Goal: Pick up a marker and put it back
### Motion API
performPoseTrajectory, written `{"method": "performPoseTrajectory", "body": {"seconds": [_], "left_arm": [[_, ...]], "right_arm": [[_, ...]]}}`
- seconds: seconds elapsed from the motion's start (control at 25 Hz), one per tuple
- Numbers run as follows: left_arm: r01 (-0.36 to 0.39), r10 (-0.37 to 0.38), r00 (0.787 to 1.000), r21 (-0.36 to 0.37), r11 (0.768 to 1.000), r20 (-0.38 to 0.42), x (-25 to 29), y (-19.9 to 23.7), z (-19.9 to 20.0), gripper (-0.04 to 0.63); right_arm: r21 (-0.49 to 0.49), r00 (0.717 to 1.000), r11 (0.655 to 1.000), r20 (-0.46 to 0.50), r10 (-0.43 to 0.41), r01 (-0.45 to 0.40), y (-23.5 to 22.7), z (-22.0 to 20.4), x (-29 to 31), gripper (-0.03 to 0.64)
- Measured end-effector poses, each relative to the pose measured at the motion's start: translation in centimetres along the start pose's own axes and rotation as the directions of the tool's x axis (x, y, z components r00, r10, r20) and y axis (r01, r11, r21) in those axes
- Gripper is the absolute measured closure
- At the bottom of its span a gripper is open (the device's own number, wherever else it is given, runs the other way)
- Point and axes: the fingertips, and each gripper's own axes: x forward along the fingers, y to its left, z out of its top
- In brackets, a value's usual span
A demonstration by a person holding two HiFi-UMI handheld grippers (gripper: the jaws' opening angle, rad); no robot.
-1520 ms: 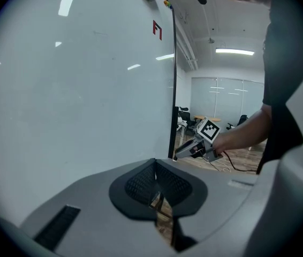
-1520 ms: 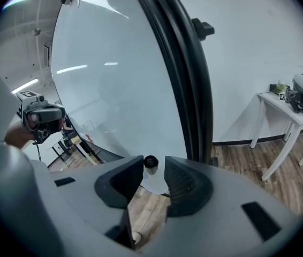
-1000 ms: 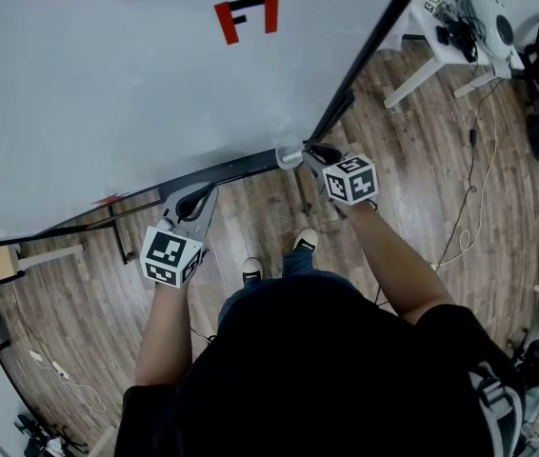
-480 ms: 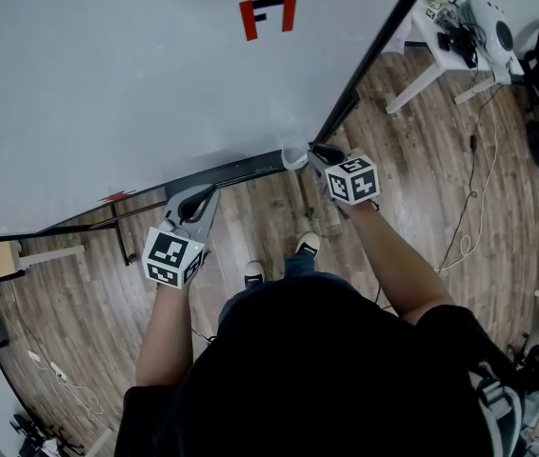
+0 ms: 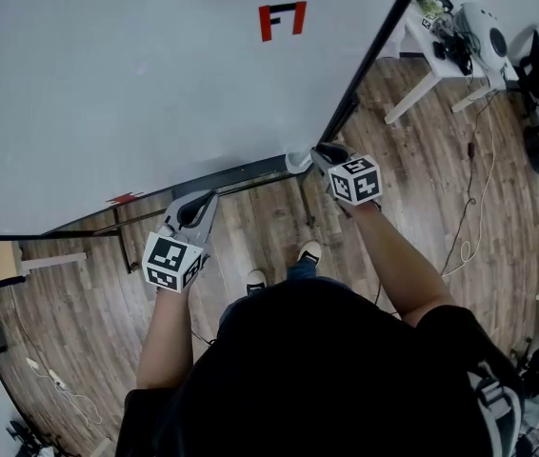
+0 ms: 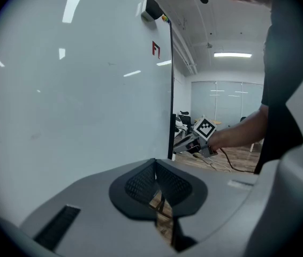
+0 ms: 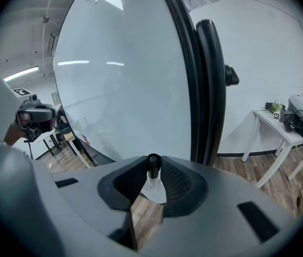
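Marker: white barrel, black cap, sits upright between the pads of the right claw, cap end toward the whiteboard. The pads press on both sides of the barrel, so it's a firm grasp. Jaws have just been closing, with the marker between them.

Head view puts the right claw at the lower right corner of the whiteboard, at the right end of the dark ledge along the board's bottom edge. Can't tell whether the marker touches the ledge or hangs just above it.

Left claw: clenched, pad tips meet, nothing between them. It's held near the ledge further left, well apart from the right claw, pointing at the board.

Whiteboard face is bare apart from a small red-and-black mark high up. Black frame post runs up the board's right edge, just right of the marker. Wood floor under everything. White table stands far right with gear on it, too small to identify.
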Motion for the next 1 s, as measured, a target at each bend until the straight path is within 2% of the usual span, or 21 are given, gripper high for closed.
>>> {"method": "performPoseTrajectory", "body": {"seconds": [0.56,1.0], "left_arm": [[0.038,-0.041,0.998,0.047,0.998,0.057,-2.7,-0.8,1.5,0.583],[0.107,-0.113,0.992,0.1,0.989,0.064,-3.4,-2.2,2.0,0.583]], "right_arm": [[-0.027,0.99,0.996,0.113,-0.085,0.089,1.7,4.1,-6.1,0.545],[-0.001,0.978,0.988,0.144,-0.15,0.152,3.0,2.4,-11.4,0.545]]}}
